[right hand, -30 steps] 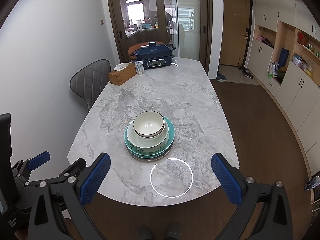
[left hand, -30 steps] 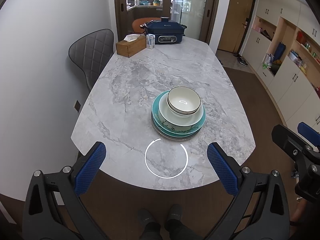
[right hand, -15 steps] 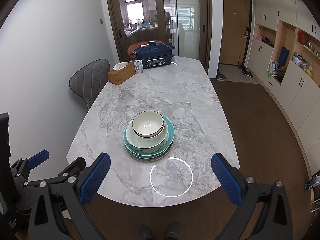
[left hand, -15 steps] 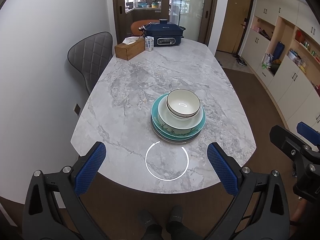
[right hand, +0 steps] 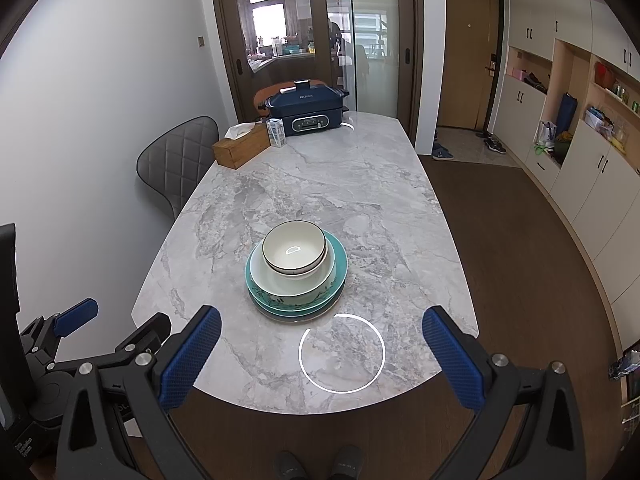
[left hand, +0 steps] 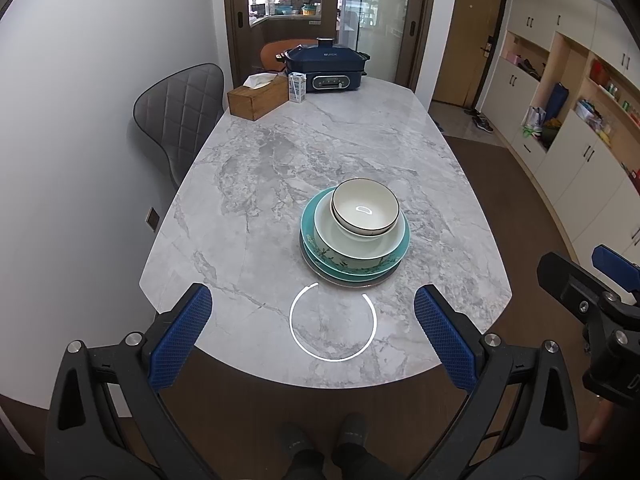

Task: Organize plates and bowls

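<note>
Now both tongs, left (left hand: pixel 312 336) and right (right hand: pixel 320 356), spread wide, holding nothing, off worktop (left hand: pixel 280 152) near edge. We lift top bowl (left hand: pixel 365 211) straight up by rim, off stack (left hand: pixel 354 256).

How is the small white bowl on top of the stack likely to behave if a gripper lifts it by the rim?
The small white bowl looks glazed, so probably slippery and breakable. It sits loose and off-centre in the larger bowl, so it may slide or tilt when nudged.
</note>
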A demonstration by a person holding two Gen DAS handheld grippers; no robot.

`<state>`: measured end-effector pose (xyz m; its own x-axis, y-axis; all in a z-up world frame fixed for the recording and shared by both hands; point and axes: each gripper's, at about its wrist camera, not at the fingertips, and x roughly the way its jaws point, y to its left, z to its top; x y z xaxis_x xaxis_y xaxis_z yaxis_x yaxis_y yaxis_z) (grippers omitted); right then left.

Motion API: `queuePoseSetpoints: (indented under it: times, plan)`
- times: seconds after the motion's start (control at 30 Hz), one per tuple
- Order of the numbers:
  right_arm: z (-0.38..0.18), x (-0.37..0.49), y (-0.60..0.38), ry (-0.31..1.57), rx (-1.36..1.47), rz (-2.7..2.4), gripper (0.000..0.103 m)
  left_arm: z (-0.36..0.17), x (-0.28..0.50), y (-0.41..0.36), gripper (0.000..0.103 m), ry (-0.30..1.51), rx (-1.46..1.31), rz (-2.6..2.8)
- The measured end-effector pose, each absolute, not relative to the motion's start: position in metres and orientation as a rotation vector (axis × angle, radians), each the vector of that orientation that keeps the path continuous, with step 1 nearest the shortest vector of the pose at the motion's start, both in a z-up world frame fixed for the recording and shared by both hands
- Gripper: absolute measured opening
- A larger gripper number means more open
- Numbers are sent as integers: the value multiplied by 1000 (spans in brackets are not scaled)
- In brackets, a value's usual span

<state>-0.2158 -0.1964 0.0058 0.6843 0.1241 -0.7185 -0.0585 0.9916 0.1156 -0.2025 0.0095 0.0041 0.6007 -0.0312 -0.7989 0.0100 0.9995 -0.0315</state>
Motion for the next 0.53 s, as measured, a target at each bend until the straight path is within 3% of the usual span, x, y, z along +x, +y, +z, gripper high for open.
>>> queuePoseSetpoints:
  times: [0.53]
  plan:
    - [6,-215,-196,812,86,102,103,4,-200,10,103,924,-24,-22]
